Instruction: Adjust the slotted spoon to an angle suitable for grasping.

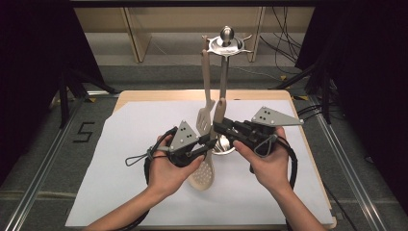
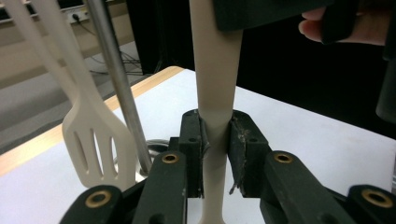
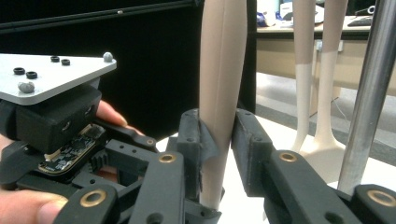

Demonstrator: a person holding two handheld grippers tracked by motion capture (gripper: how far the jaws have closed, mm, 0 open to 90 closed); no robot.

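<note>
Seen from the high view: a wooden table [image 1: 144, 96] with a white sheet [image 1: 120, 159] on top. Near the middle of the sheet, a shiny metal stand [image 1: 224, 77] with a round top. Hanging from that top, a pale spatula with slots [image 1: 204, 120].

Held by 2 tongs at once: a long spoon with little holes [image 1: 202, 175]. Bowl end low over the sheet, close to the person, just in front of the foot of the stand. Handle slanting up and away toward the pole.

Left gripper [image 1: 206, 143] pinched tight on the spoon's handle, just above the bowl. Up close in the left gripper view, both black jaws pressed flat on the pale handle, 1 on each side.

Right gripper [image 1: 219, 127] clamped on the same handle, a bit higher up, just beside the left one. In the right gripper view, jaws squeezed onto the tan handle the same way.

A hand around each gripper, left hand [image 1: 166, 171] and right hand [image 1: 267, 166]. Dark floor and black cables [image 1: 284, 33] around the table.
</note>
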